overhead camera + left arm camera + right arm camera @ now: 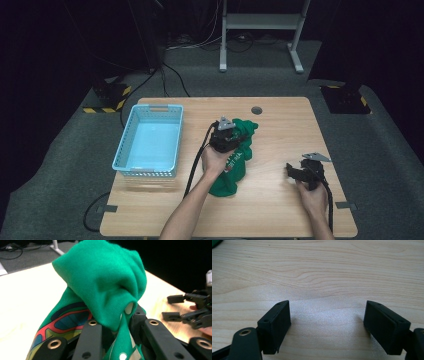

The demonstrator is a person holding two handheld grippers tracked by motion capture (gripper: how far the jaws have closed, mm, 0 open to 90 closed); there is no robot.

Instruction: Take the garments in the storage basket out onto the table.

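**One gripper is lifting the green cloth while the other is waiting**

One gripper, the left gripper (235, 131), is pinching a fold of the green garment (231, 167) between its jaws; in the left gripper view the knit fabric (105, 287) is bunching up above the black jaws, which are pressed together on it. The garment is lying near the middle of the tabletop (280, 200), just to the right of the light blue basket (131, 131), and its lower part is resting on the wood.

The right gripper (291, 171) is hovering low over bare wood, well apart from the cloth, with its jaws spread wide and holding nothing.

The step is probably carrying the garment to the basket. To do it well, the person is needing a grip deep in the fold, not only on the edge, and a lift high enough that the hanging part is clearing the basket rim. The free gripper could be supporting the trailing end.
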